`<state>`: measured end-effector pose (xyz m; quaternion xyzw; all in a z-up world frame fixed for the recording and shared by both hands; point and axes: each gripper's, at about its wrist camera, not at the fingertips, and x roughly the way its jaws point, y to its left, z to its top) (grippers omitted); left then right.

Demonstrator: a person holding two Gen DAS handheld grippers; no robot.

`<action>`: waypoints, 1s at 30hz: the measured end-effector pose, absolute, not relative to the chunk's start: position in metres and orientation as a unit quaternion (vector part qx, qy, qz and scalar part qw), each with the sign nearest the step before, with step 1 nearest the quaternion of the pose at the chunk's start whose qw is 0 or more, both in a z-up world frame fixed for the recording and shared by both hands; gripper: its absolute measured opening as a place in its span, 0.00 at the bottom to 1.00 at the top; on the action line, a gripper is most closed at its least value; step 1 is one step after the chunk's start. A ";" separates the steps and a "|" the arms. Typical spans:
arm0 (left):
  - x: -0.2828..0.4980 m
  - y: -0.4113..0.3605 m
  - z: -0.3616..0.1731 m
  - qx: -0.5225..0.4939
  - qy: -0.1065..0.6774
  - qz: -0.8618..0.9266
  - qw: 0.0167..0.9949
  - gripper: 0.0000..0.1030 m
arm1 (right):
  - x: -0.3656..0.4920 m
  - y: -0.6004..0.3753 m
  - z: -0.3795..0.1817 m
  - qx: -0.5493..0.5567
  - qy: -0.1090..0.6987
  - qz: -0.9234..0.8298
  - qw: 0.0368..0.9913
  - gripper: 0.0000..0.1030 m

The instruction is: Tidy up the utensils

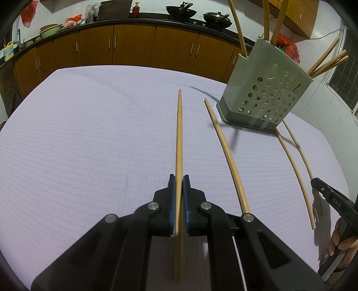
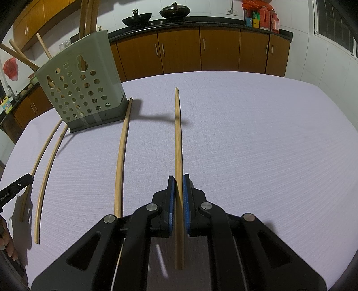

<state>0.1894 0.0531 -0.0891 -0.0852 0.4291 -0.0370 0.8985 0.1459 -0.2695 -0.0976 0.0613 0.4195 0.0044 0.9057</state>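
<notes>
My left gripper (image 1: 178, 179) is shut on a wooden chopstick (image 1: 179, 134) that points forward above the table. My right gripper (image 2: 178, 179) is shut on another chopstick (image 2: 178, 134), also held above the table. A grey perforated utensil holder (image 1: 264, 89) stands at the right in the left wrist view and at the left in the right wrist view (image 2: 80, 85), with several chopsticks standing in it. Three loose chopsticks lie on the cloth near it: one (image 1: 226, 152) beside my left gripper and two (image 1: 295, 165) further right. The right gripper's tip also shows in the left wrist view (image 1: 322, 185).
The table carries a pale lilac cloth (image 1: 89, 134). Behind it runs a counter with brown cabinets (image 1: 134, 44), woks (image 1: 181, 10) on a stove, bowls and bottles. A window is at the far right (image 2: 335, 22).
</notes>
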 end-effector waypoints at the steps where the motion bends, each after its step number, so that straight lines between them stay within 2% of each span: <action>1: 0.189 0.053 -0.089 -0.085 0.429 -0.037 0.898 0.09 | 0.146 -0.270 -0.098 0.061 0.420 0.004 0.906 0.08; 11: 0.189 0.053 -0.090 -0.084 0.429 -0.037 0.899 0.09 | 0.145 -0.270 -0.098 0.063 0.419 0.004 0.906 0.08; 22: 0.170 0.042 -0.086 -0.037 0.432 -0.050 0.900 0.08 | 0.130 -0.269 -0.096 0.060 0.419 0.011 0.906 0.08; 30: 0.155 0.045 -0.060 -0.041 0.384 -0.050 0.921 0.07 | 0.116 -0.277 -0.067 0.065 0.363 0.010 0.929 0.07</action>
